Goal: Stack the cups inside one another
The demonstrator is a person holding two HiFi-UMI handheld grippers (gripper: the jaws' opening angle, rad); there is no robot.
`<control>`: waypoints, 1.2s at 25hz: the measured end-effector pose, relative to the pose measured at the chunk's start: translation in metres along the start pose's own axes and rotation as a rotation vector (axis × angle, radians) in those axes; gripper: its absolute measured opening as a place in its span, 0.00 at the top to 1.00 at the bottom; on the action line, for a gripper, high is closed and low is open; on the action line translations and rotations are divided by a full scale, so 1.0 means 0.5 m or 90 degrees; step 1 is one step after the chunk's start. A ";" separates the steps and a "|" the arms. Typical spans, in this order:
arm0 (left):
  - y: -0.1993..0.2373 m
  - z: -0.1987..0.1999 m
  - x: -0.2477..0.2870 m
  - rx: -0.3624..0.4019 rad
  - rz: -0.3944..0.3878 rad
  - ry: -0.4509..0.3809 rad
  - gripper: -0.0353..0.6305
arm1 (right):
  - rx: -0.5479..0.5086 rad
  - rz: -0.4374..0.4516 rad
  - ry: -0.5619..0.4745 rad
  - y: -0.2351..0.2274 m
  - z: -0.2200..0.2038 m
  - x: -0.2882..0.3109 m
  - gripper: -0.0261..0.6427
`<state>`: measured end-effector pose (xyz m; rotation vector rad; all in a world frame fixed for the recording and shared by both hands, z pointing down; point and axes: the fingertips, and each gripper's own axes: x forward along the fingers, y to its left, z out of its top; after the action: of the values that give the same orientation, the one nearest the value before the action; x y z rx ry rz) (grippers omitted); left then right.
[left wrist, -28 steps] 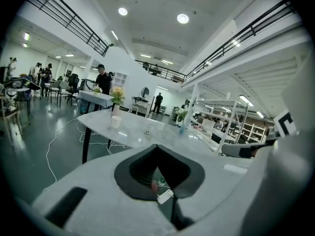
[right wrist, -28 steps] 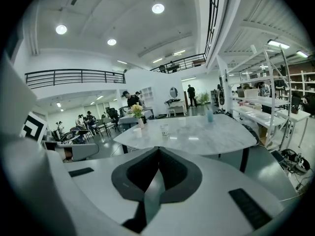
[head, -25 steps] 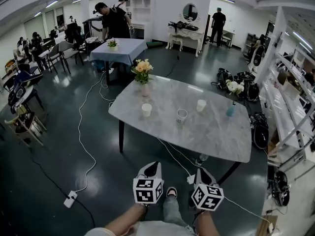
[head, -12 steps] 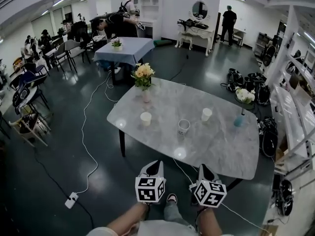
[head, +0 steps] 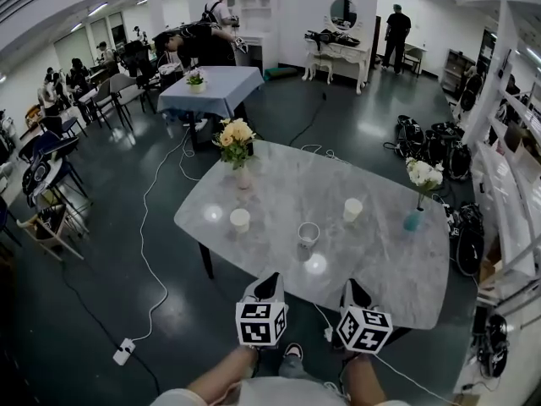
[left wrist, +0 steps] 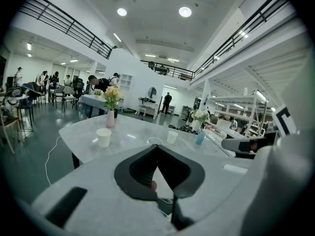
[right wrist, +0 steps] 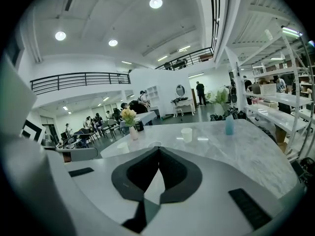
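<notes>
Three pale cups stand apart on the marble table (head: pixel 380 269): a left cup (head: pixel 240 219), a middle cup (head: pixel 308 235) and a right cup (head: pixel 352 209). My left gripper (head: pixel 269 288) and right gripper (head: pixel 355 293) are side by side at the table's near edge, short of the cups and holding nothing. In the left gripper view the left gripper (left wrist: pixel 157 147) has its jaw tips together, with the left cup (left wrist: pixel 104 137) and right cup (left wrist: pixel 172 136) ahead. In the right gripper view the right gripper (right wrist: pixel 158 149) is also shut, pointing toward the right cup (right wrist: pixel 186 134).
A vase of yellow flowers (head: pixel 237 146) stands at the table's far left corner. A blue vase with white flowers (head: pixel 414 216) stands at its right edge. Cables and a power strip (head: pixel 123 351) lie on the floor at the left. Bags (head: pixel 423 146) and shelving are on the right, with another table (head: pixel 211 87) and people behind.
The table and cups have drawn closer and lower in the head view. Both grippers have moved forward to the table's near edge, still shut and side by side.
</notes>
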<state>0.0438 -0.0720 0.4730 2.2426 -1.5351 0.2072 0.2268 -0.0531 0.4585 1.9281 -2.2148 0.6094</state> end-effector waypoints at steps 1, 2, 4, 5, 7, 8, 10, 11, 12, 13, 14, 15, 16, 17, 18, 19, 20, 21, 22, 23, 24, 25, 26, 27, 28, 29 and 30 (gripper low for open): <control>-0.002 0.005 0.014 -0.001 0.002 0.001 0.95 | 0.000 0.001 0.001 -0.008 0.008 0.012 0.95; -0.005 0.009 0.027 -0.001 0.004 0.001 0.95 | 0.001 0.003 0.001 -0.017 0.016 0.025 0.95; -0.009 0.016 0.054 -0.002 0.009 0.004 0.95 | 0.001 0.006 0.002 -0.035 0.030 0.051 0.95; -0.010 0.019 0.066 -0.002 0.012 0.005 0.95 | 0.002 0.007 0.003 -0.042 0.036 0.063 0.95; -0.009 0.028 0.087 -0.002 0.016 0.008 0.95 | 0.004 0.009 0.006 -0.053 0.047 0.085 0.95; -0.007 0.031 0.095 -0.001 0.019 0.010 0.95 | 0.004 0.011 0.009 -0.057 0.050 0.096 0.95; -0.001 0.034 0.112 -0.002 0.026 0.014 0.95 | 0.005 0.015 0.014 -0.063 0.053 0.118 0.95; 0.003 0.035 0.121 -0.003 0.029 0.016 0.95 | 0.006 0.017 0.016 -0.066 0.055 0.129 0.95; 0.006 0.036 0.132 -0.003 0.032 0.017 0.95 | 0.006 0.019 0.017 -0.069 0.057 0.142 0.95; 0.008 0.038 0.142 -0.004 0.035 0.019 0.95 | 0.007 0.022 0.019 -0.073 0.060 0.154 0.95; 0.009 0.040 0.152 -0.003 0.037 0.020 0.95 | 0.006 0.024 0.020 -0.076 0.064 0.165 0.95; 0.010 0.044 0.162 -0.003 0.039 0.022 0.95 | 0.006 0.026 0.022 -0.080 0.067 0.174 0.95; 0.010 0.048 0.170 -0.002 0.042 0.023 0.95 | 0.006 0.028 0.024 -0.083 0.071 0.183 0.95; 0.009 0.053 0.179 -0.002 0.043 0.023 0.95 | 0.007 0.030 0.025 -0.087 0.076 0.191 0.95; 0.009 0.058 0.188 -0.001 0.044 0.022 0.95 | 0.007 0.031 0.026 -0.091 0.080 0.199 0.95; 0.009 0.064 0.196 -0.001 0.045 0.021 0.95 | 0.007 0.031 0.027 -0.095 0.085 0.207 0.95; 0.011 0.068 0.204 -0.001 0.046 0.021 0.95 | 0.008 0.031 0.027 -0.098 0.088 0.215 0.95; 0.014 0.069 0.212 -0.001 0.047 0.021 0.95 | 0.010 0.031 0.027 -0.102 0.091 0.222 0.95; 0.017 0.069 0.219 -0.003 0.048 0.023 0.95 | 0.013 0.031 0.026 -0.107 0.093 0.230 0.95; 0.019 0.068 0.226 -0.005 0.050 0.026 0.95 | 0.018 0.030 0.025 -0.112 0.095 0.237 0.95; 0.021 0.066 0.233 -0.006 0.051 0.030 0.95 | 0.023 0.028 0.023 -0.119 0.097 0.243 0.95; 0.023 0.064 0.239 -0.007 0.052 0.034 0.95 | 0.029 0.025 0.022 -0.127 0.099 0.249 0.95; 0.024 0.062 0.244 -0.006 0.053 0.038 0.95 | 0.035 0.022 0.023 -0.134 0.099 0.255 0.95; 0.026 0.060 0.249 -0.005 0.053 0.043 0.95 | 0.041 0.017 0.025 -0.141 0.098 0.260 0.95; 0.030 0.058 0.253 -0.004 0.055 0.046 0.95 | 0.046 0.014 0.029 -0.146 0.093 0.266 0.95; 0.035 0.058 0.256 -0.005 0.057 0.049 0.95 | 0.050 0.011 0.035 -0.149 0.088 0.271 0.95; 0.041 0.058 0.260 -0.008 0.059 0.051 0.95 | 0.052 0.008 0.041 -0.150 0.083 0.275 0.95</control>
<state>0.0713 -0.2020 0.4970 2.1293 -1.5942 0.3103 0.2832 -0.2026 0.4867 1.9051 -2.1969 0.7633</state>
